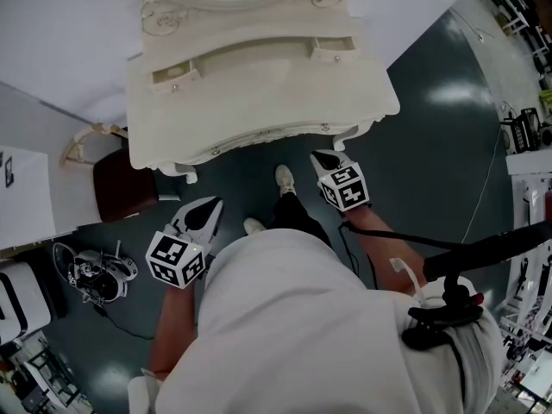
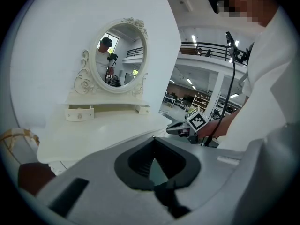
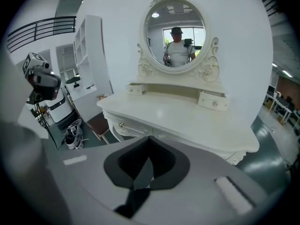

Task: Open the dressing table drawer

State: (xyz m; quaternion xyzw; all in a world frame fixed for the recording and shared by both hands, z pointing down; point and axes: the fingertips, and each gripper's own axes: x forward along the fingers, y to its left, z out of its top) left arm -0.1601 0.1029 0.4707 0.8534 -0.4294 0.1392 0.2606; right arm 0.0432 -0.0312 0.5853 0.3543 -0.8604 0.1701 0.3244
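A cream dressing table with an oval mirror stands in front of me. Its long front drawer with a small metal knob looks closed under the tabletop. Both grippers hang in the air short of the table's front edge, touching nothing. My left gripper is low at the left, jaws together and empty; it also shows in the left gripper view. My right gripper is near the table's right front corner, jaws shut with nothing between them, and shows in its own view.
A stool with a dark red seat stands at the table's left. A pair of sneakers and a cable lie on the dark floor beside a white unit. Two small drawers sit on the tabletop.
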